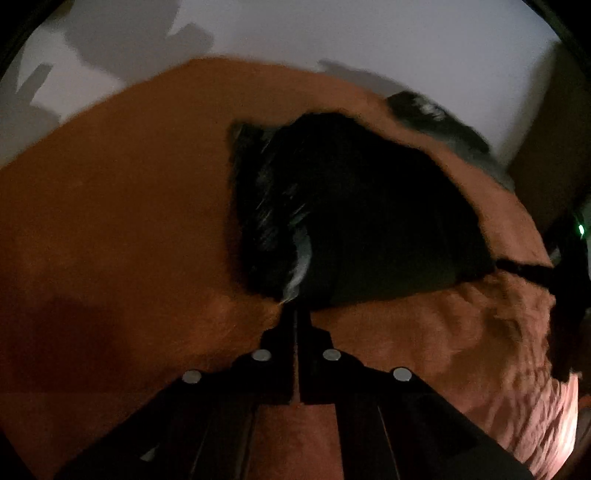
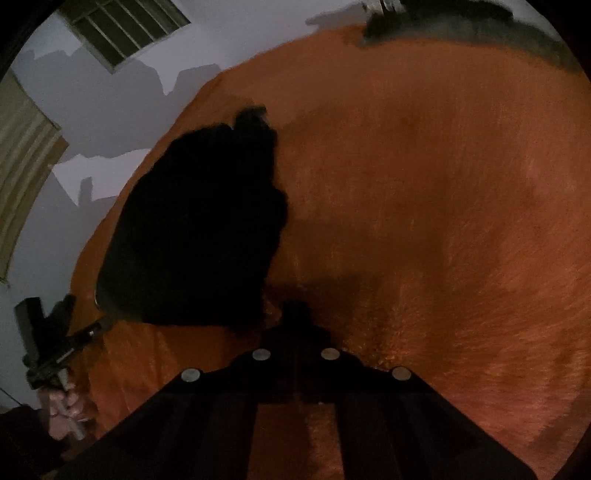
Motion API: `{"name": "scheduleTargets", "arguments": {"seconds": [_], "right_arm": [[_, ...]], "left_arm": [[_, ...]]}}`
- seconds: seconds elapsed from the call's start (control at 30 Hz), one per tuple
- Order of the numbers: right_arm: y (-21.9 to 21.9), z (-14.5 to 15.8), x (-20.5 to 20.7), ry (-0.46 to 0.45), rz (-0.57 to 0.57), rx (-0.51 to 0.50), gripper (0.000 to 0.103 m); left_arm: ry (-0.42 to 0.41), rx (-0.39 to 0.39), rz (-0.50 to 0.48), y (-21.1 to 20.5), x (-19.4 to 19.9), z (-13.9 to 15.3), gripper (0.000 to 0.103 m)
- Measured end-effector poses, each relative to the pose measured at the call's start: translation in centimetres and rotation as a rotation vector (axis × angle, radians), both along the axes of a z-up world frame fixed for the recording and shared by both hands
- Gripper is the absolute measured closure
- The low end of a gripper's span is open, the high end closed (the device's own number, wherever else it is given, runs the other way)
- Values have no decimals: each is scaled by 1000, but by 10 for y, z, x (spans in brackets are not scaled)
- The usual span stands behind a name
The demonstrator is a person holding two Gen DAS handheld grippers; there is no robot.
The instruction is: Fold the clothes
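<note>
Garment [image 1: 354, 214] just beyond left gripper [image 1: 297, 314]

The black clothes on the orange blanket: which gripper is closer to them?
Left. The left gripper has its tips right at the near edge of the black clothes and looks pinched on it. The right gripper is just beside their corner, over the orange blanket.

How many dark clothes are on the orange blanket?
2. One black garment lies bunched in the middle of the orange blanket, right ahead of both grippers. A second dark garment lies at the blanket's far edge. Others may be hidden out of view.
</note>
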State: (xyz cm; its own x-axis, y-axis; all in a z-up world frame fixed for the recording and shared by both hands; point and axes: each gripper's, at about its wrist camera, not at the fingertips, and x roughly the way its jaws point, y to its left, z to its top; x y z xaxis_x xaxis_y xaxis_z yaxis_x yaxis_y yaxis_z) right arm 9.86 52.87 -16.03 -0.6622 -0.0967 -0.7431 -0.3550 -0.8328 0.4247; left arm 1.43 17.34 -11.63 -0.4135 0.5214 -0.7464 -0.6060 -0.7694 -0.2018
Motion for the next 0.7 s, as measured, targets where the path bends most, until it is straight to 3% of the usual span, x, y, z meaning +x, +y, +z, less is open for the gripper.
{"name": "scheduleTargets", "arguments": {"seconds": [0.1,0.2,0.27,0.37,0.47,0.53,0.7], "right_arm": [[-28,39,-7,105,69,113,103],[-67,57,-31,137,179,194,103],[-95,48,-52,105,247,211,103],[-120,18,-79,18,281,242,103],[-97,4,-73,-27,178,230,103],[-76,2,-61,-34,105,229,103],[-40,-3,-38,-97,60,357,103]], "left_arm": [[58,6,-80,24,6,26,99],[22,40,-130,61,-4,27,98],[-2,27,-135,83,-11,16,98],[3,-95,-63,93,-24,-15,99],[-38,-48,-13,66,-34,-21,101],[14,-75,20,46,-33,-14,101],[24,-96,71,8,-41,-13,101]]}}
